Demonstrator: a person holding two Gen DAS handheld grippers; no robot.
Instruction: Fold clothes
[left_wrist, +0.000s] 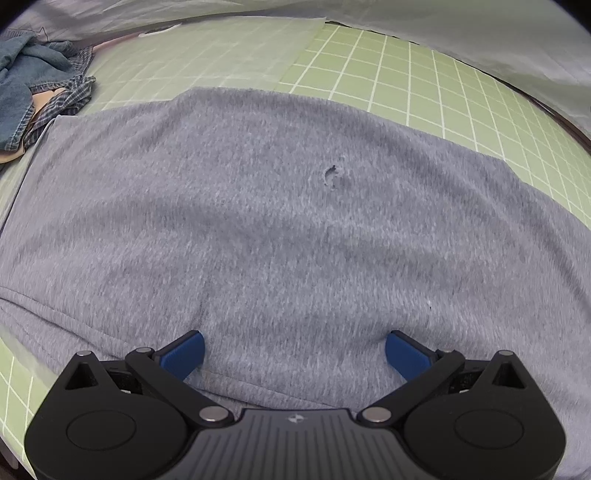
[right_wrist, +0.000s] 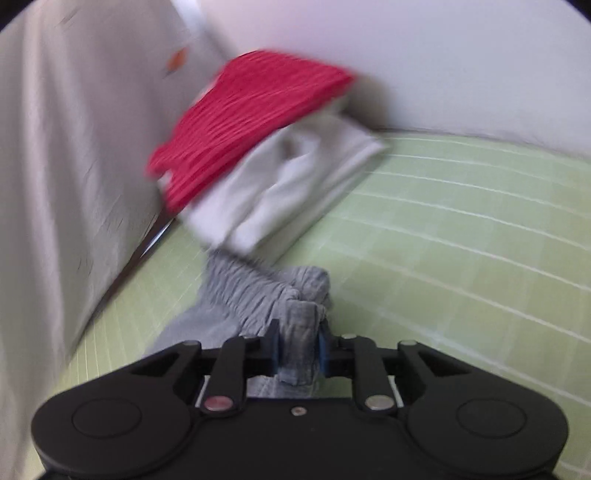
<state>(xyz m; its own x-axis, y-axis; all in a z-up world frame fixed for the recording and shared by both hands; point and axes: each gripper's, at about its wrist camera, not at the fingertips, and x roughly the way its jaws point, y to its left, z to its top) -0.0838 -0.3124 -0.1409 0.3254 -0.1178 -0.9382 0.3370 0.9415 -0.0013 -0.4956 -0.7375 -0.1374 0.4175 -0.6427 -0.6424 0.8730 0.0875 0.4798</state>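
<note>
At the bottom of the left wrist view, the left gripper (left_wrist: 294, 354) stands with its blue pads spread wide, their tips pressed onto the grey garment (left_wrist: 280, 229) with nothing pinched between them; it seems to be pinning the cloth down. The grey cloth fills the middle of that frame, spread fairly flat on the green grid mat (left_wrist: 424, 81), with a hem line running along the lower left and a small pucker or hole right of centre.

At the bottom centre of the right wrist view, the right gripper (right_wrist: 298, 350) has its jaws drawn close on a bunched, gathered edge of the same grey fabric (right_wrist: 266, 288), probably an elastic waistband. The picture is blurred, so the exact layer held is hard to tell.

Farther off, in the upper middle of the right view, a red striped piece (right_wrist: 251, 122) lies on top of a white piece (right_wrist: 295, 177), stacked against the pale wall; these look already folded. In the upper left of the left view, a heap of denim and plaid clothes (left_wrist: 40, 92) lies crumpled and looks unfolded.

By my judgement, the grey garment is in mid-fold, and the heap is left.
</note>
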